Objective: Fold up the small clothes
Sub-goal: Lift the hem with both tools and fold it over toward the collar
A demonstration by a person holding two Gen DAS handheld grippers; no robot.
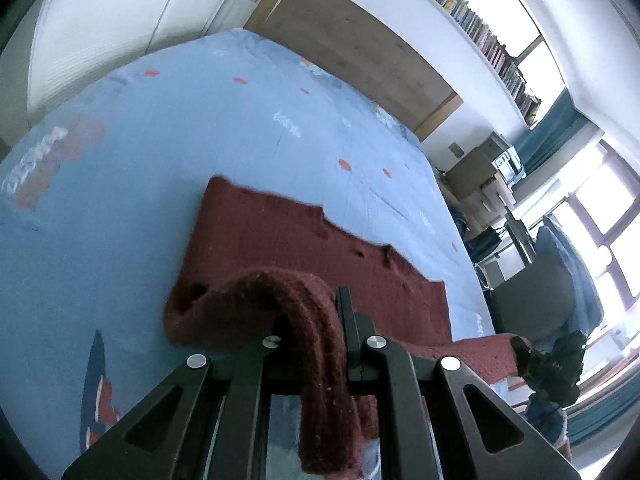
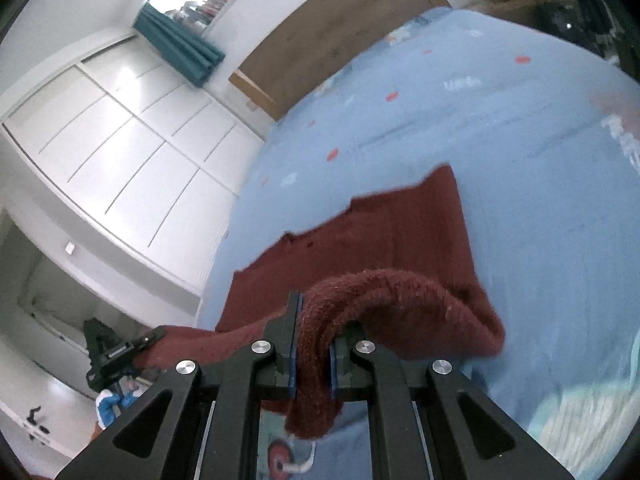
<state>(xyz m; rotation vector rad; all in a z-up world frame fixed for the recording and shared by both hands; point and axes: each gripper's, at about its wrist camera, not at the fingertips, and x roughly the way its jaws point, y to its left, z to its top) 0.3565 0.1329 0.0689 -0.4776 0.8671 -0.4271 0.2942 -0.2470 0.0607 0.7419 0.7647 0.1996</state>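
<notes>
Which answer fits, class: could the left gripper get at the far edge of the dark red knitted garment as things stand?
Probably not yet. The left gripper is shut on the garment, as is the right gripper. The blue bedsheet beyond looks bare, so only its own grip hinders.

A light blue printed bedsheet (image 1: 200,152) fills the middle. At one o'clock, a shelf of books (image 1: 484,36); teal curtain (image 2: 180,52) at eleven; white wardrobe doors (image 2: 132,152) at nine.
</notes>
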